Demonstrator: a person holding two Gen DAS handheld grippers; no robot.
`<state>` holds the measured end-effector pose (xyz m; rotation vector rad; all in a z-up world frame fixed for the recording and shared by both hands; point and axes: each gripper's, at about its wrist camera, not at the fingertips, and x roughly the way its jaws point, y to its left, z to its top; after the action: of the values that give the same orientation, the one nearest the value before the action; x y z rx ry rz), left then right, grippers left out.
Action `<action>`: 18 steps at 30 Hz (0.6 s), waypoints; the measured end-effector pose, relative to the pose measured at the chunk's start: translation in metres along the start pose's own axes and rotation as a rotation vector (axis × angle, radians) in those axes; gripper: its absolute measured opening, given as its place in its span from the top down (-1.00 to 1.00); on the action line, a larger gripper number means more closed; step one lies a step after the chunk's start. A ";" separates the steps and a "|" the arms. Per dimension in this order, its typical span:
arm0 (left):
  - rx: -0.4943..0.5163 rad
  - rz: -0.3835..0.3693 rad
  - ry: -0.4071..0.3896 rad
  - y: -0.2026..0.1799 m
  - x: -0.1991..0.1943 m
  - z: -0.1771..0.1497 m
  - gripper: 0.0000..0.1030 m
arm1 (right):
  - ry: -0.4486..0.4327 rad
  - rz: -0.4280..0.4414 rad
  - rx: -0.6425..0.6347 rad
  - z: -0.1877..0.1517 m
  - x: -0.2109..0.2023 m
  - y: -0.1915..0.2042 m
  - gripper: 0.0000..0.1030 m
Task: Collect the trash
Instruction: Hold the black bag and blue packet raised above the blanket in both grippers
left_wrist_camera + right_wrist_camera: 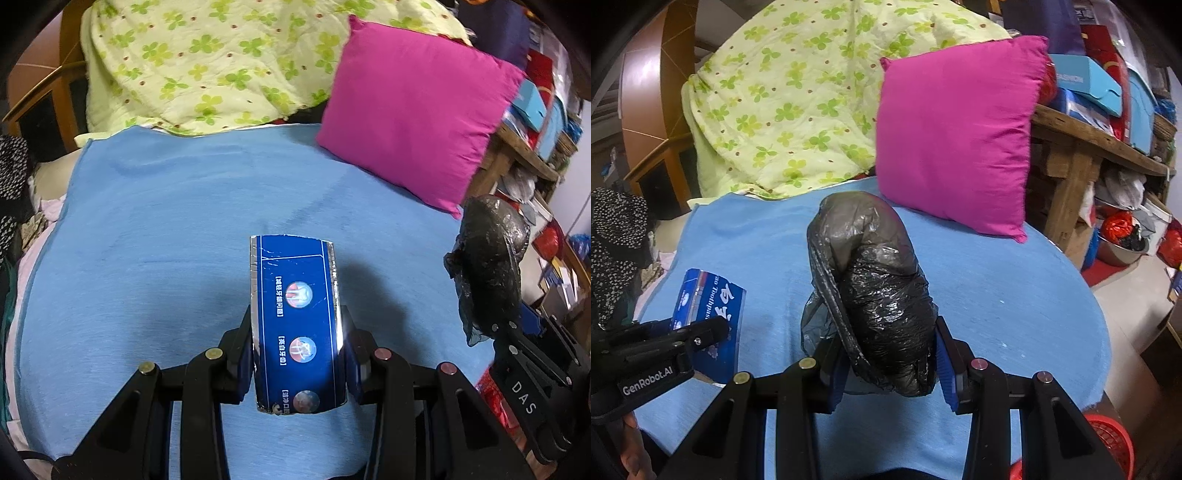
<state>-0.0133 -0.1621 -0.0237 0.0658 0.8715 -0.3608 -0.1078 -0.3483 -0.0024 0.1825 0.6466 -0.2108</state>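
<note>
blue toothpaste box (297, 325) is sitting clamped in your left gripper (298, 354); black bag bundle (882, 306) in your right gripper (888, 363), both above the bed. keep both squeezes firm, heading for the red basket (1108, 439).

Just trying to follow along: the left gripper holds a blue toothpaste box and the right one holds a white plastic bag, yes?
Not quite. The bag in the right gripper is black, as the right wrist view shows. The left gripper does hold the blue toothpaste box.
</note>
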 end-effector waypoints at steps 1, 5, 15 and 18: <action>0.007 -0.006 0.003 -0.003 0.000 -0.001 0.19 | 0.002 -0.007 0.004 -0.001 -0.001 -0.003 0.16; 0.036 -0.025 0.007 -0.019 0.001 -0.003 0.19 | 0.011 -0.030 0.025 -0.006 -0.004 -0.016 0.16; 0.101 -0.066 0.012 -0.054 -0.002 -0.009 0.19 | 0.010 -0.075 0.065 -0.016 -0.020 -0.046 0.16; 0.127 -0.090 0.018 -0.067 -0.002 -0.012 0.19 | 0.013 -0.095 0.082 -0.024 -0.031 -0.060 0.16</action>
<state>-0.0459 -0.2222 -0.0241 0.1479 0.8707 -0.5001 -0.1604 -0.3964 -0.0086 0.2327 0.6602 -0.3277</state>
